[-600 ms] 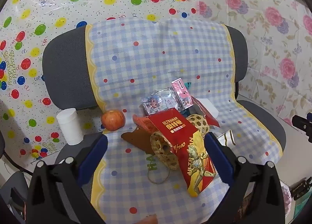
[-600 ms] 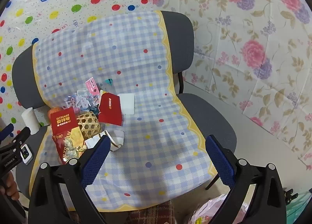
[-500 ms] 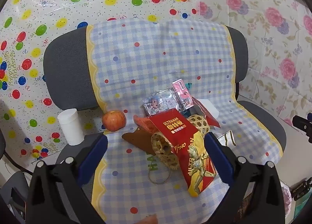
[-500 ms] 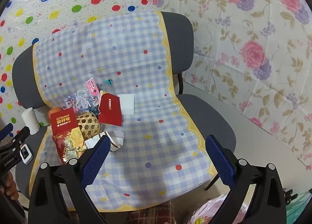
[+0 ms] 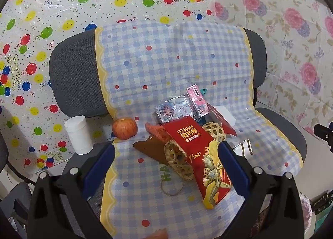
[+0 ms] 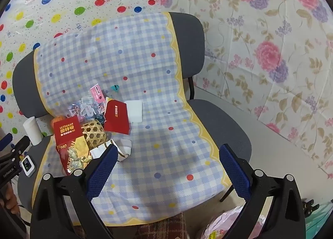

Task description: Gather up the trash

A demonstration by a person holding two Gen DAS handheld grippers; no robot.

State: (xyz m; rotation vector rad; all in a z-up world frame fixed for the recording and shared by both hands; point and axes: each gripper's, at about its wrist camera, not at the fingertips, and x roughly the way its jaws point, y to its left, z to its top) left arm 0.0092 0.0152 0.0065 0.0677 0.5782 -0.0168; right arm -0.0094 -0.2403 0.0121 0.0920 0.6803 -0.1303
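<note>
Red-and-gold Ultraman wrapper (image 5: 205, 163) lies draped over a woven basket (image 5: 180, 160).

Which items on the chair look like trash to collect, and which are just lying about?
Likely trash:
- red Ultraman wrapper
- red packet
- crumpled white wrapper
- anime card packs

Probably lying about:
- apple
- woven bamboo ball
- white cup
- white block

Both grippers, left and right, are open and empty.
</note>
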